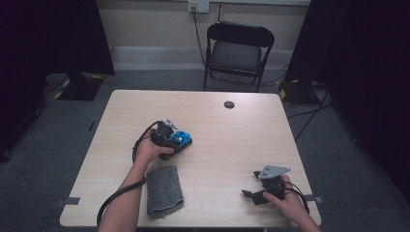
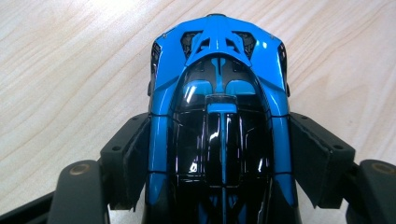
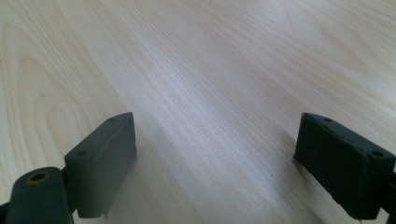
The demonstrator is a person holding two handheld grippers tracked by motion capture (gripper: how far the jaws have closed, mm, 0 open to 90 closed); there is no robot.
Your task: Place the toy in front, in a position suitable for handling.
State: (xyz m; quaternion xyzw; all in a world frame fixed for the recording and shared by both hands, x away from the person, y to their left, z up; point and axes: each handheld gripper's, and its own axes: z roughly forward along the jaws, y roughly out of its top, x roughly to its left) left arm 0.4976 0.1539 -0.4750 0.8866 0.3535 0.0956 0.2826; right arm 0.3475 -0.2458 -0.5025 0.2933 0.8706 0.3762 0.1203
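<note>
Left gripper (image 2: 219, 158) fingers (image 2: 126, 158) clasp the blue toy car (image 2: 219, 79) on the desk (image 2: 70, 70), its rear cut off at frame bottom; right gripper (image 3: 215, 158) fingers released, empty.

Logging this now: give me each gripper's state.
Left gripper: shut on the blue toy car.
Right gripper: open, nothing between its jaws.

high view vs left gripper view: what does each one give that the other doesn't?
High view: grey felt pouch lying near the left forearm, right gripper open low over bare table, a folding chair behind.
Left gripper view: how the pads sit against the flanks of the blue toy car, plus its black canopy and roof detail.
Both: the car on the light wood tabletop, held between the left gripper's jaws.
</note>
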